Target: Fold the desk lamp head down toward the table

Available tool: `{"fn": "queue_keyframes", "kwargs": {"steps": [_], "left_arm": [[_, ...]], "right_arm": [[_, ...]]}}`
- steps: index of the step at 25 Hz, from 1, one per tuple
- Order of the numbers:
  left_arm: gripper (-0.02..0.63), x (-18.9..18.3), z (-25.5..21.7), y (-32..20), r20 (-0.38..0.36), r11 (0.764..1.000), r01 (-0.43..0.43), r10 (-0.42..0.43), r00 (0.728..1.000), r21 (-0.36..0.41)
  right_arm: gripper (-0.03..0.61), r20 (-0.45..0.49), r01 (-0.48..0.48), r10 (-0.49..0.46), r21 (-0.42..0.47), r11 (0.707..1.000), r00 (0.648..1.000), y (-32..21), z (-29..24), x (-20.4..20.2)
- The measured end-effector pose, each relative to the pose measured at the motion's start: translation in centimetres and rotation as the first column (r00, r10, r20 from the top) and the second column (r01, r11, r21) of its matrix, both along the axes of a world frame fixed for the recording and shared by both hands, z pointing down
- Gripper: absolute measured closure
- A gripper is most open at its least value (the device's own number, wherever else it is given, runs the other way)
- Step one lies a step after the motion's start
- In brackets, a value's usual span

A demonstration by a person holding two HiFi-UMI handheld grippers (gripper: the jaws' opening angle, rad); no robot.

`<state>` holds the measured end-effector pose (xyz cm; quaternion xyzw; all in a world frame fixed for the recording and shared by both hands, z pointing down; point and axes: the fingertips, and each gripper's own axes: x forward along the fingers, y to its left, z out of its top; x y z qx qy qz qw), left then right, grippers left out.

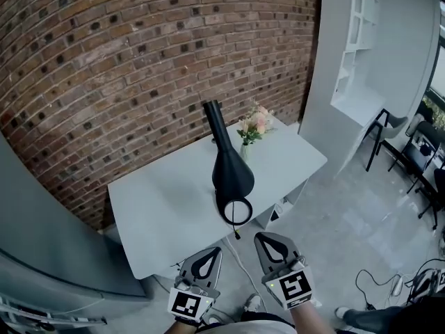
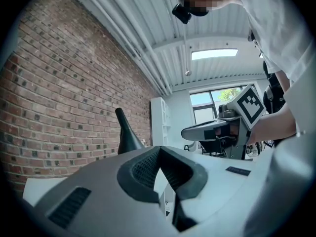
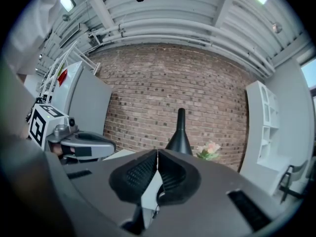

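Lamp [image 1: 231, 172] on white table [image 1: 156, 211], brick wall [image 1: 125, 61]

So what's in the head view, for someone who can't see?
A black cone-shaped desk lamp stands on a pale grey table by a brick wall, a vase of pink flowers beside it. The left gripper and right gripper, shut and empty, point toward it.
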<state>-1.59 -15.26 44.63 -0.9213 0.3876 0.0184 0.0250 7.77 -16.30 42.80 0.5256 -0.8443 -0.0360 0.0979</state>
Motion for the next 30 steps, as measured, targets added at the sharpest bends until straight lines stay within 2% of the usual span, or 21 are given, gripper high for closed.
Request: {"fn": "queue_keyframes", "kwargs": {"steps": [4, 11, 30], "left_arm": [[0.606, 0.58, -0.09, 0.39, -0.009, 1.000, -0.028, 0.028, 1.000, 0.006], [0.606, 0.56, -0.06, 0.65, 0.000, 0.999, -0.042, 0.042, 0.999, 0.008], [0.606, 0.29, 0.40, -0.23, 0.003, 1.000, -0.018, 0.018, 1.000, 0.008]], "right_arm": [[0.558, 0.005, -0.009, 0.009, 0.012, 1.000, 1.000, 0.61, -0.21, -0.05], [0.560, -0.011, -0.010, 0.010, -0.017, 1.000, 1.000, 1.07, 0.69, -0.15], [0.560, 0.008, 0.020, -0.020, 0.002, 1.000, 1.000, 0.23, 0.18, -0.78]]}}
